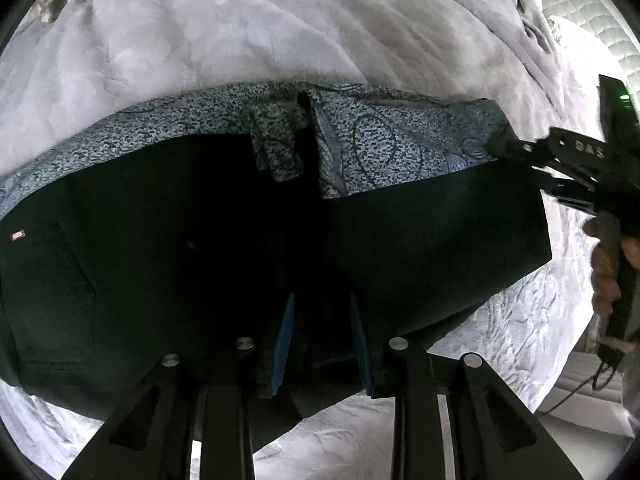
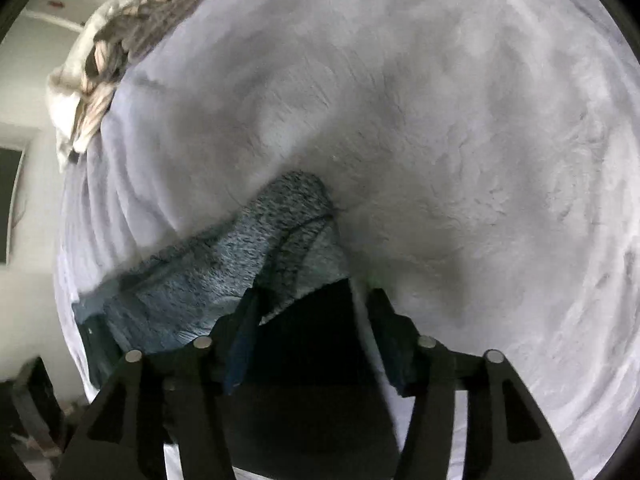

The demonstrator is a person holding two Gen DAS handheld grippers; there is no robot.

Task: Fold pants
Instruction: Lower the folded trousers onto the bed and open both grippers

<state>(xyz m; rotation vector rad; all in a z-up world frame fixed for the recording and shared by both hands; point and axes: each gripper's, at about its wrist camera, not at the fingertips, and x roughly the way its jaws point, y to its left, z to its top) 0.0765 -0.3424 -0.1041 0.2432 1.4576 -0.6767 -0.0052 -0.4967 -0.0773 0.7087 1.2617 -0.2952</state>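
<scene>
The dark pants [image 1: 160, 260] lie across a pale grey fleece blanket [image 1: 240, 40], their blue speckled patterned lining [image 1: 380, 148] showing along the far edge. My left gripper [image 1: 322, 300] is open, its blue-padded fingers over the near edge of the dark cloth. My right gripper [image 1: 498, 146] comes in from the right at the lining's right corner. In the right wrist view the right gripper [image 2: 310, 296] stands open around the edge of the pants [image 2: 304, 340], with the lining [image 2: 240, 256] just ahead.
The grey blanket [image 2: 440, 120] covers the bed in both views. A white quilted mattress edge [image 1: 592, 32] shows at the far right. A striped cloth heap [image 2: 100, 68] lies at the bed's far left. A person's hand [image 1: 608, 272] holds the right gripper's handle.
</scene>
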